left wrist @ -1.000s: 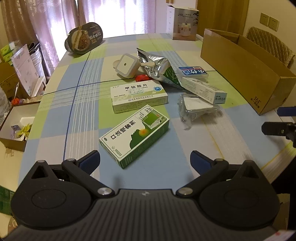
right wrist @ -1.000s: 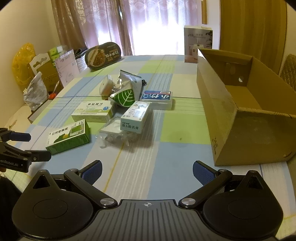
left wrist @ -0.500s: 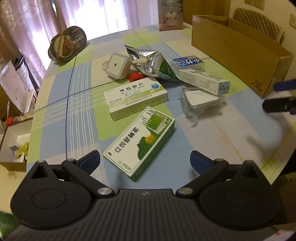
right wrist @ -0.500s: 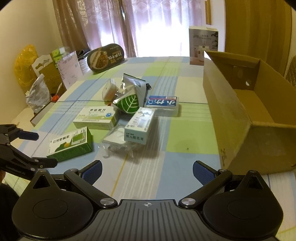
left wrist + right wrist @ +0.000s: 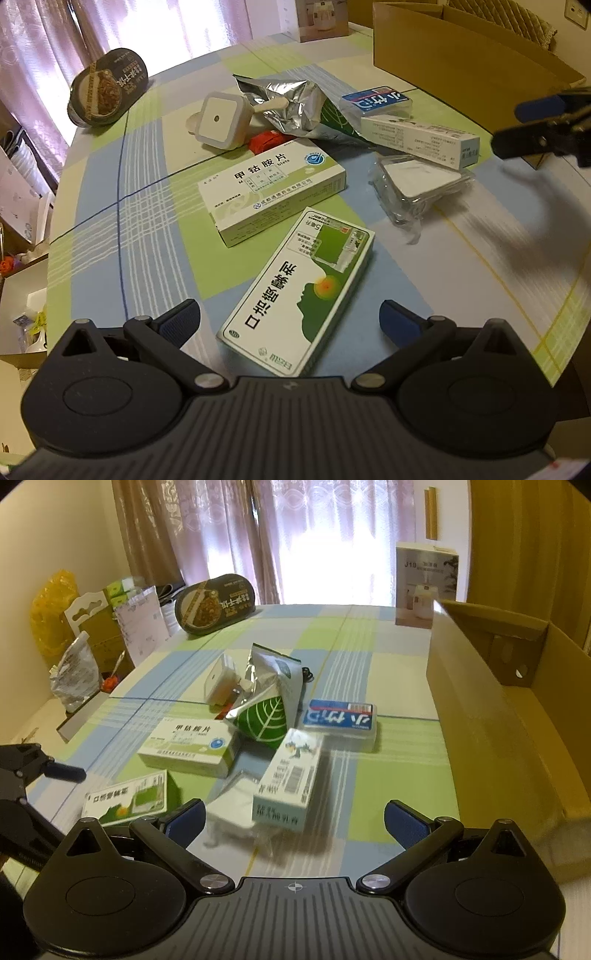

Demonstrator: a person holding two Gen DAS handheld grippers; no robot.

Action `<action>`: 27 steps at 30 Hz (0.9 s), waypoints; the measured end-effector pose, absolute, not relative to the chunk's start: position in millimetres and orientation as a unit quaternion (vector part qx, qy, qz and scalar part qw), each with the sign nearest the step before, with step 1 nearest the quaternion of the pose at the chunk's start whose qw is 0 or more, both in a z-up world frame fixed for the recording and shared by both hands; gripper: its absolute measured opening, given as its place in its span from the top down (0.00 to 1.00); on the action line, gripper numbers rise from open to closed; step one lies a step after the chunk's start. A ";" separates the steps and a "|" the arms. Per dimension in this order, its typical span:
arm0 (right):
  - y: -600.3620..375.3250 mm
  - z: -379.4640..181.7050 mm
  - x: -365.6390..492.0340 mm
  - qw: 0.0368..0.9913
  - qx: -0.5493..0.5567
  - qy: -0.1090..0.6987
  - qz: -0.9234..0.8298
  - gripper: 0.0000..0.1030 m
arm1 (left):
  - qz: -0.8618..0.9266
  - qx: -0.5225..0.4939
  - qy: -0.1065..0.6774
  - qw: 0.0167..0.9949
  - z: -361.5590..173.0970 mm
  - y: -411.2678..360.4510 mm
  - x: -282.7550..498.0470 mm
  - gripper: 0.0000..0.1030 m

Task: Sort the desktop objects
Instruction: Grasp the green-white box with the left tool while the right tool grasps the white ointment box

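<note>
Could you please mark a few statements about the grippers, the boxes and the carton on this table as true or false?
1. The left gripper is open above the green box. True.
2. The right gripper is shut on the ointment box. False: it is open and holds nothing.
3. The carton already holds sorted items. False: the part of its inside in view is bare.
4. The foil bag lies beyond the white box from the left gripper. True.

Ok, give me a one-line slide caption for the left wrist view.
Open left gripper poised over a green medicine box on a checked tablecloth, clutter and cardboard box beyond.
</note>
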State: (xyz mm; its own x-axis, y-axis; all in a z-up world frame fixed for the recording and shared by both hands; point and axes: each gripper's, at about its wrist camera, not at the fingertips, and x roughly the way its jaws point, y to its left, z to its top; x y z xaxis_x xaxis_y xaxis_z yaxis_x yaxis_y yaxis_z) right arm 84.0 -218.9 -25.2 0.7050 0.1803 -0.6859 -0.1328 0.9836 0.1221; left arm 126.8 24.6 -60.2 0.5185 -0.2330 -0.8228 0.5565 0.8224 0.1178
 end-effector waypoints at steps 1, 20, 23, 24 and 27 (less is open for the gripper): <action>-217.8 -26.3 88.1 0.923 0.030 0.375 0.085 0.02 | -0.233 0.185 0.433 0.851 -61.1 24.7 128.7 0.03; -228.8 -58.6 126.6 0.905 0.059 0.415 0.073 0.65 | -0.239 0.167 0.443 0.848 -69.2 21.6 140.1 0.09; -235.2 -57.0 110.4 0.909 0.032 0.411 0.061 0.65 | -0.237 0.170 0.449 0.844 -71.1 20.1 141.4 0.13; -237.6 -57.4 104.8 0.909 0.024 0.412 0.058 0.65 | -0.236 0.172 0.451 0.843 -71.9 19.4 141.5 0.14; -241.7 -61.9 88.8 0.904 0.005 0.424 0.052 0.65 | -0.229 0.183 0.455 0.841 -74.0 16.5 140.2 0.24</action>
State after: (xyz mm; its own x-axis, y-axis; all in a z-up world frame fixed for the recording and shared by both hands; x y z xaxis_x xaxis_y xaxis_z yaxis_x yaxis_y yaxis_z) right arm 88.8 -241.7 -61.9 0.6357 0.0988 -0.7656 -0.0904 0.9945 0.0533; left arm 140.2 16.5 -74.0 0.4817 -0.2180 -0.8488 0.5510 0.8285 0.0999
